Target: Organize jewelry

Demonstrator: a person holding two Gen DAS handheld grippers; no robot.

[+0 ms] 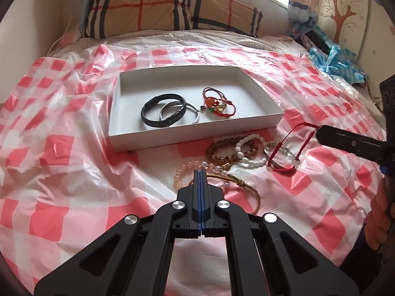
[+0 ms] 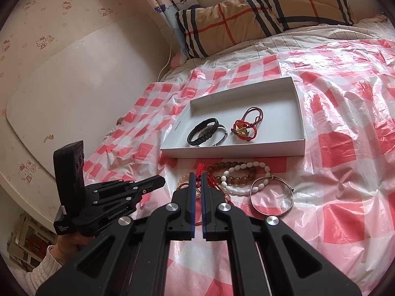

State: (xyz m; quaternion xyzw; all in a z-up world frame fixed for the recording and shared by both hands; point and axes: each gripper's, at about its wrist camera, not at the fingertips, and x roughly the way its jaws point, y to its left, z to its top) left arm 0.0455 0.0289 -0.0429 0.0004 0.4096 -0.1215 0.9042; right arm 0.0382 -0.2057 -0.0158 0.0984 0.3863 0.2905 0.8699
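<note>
On the left of the bed, the pink-and-white checked plastic sheet (image 1: 49, 148) lies bare and crumpled. The left gripper (image 1: 200, 172) hovers low over it with its jaws pressed together on nothing, its tip just short of a peach bead bracelet (image 1: 180, 175) and a gold braided cord (image 1: 237, 182).

Further in, the white cardboard tray (image 1: 118, 135) already holds a black band bracelet (image 1: 163, 113), a silver bangle (image 1: 191, 109) overlapping it, and a knotted red cord bracelet with small charms (image 1: 218, 104).

Just in front of the tray, still on the sheet, sits the unsorted pile: a brown glass-bead bracelet (image 1: 222, 153) touching a white bead bracelet (image 1: 249, 153), and to their right a thin silver wire bangle (image 2: 270, 194).

At the far right, the right gripper (image 2: 197, 175) has its jaws pinched on a red string bracelet (image 1: 287, 148), which hangs from its tip with the lower end trailing at the pile.

The step in hand looks like carrying this red string piece to the tray. Next it likely needs a lift high enough for the dangling loop to clear the beads and the tray's front wall, then a release over the tray's free floor. The trailing end could snag the wire bangle or drag a bead bracelet along.
</note>
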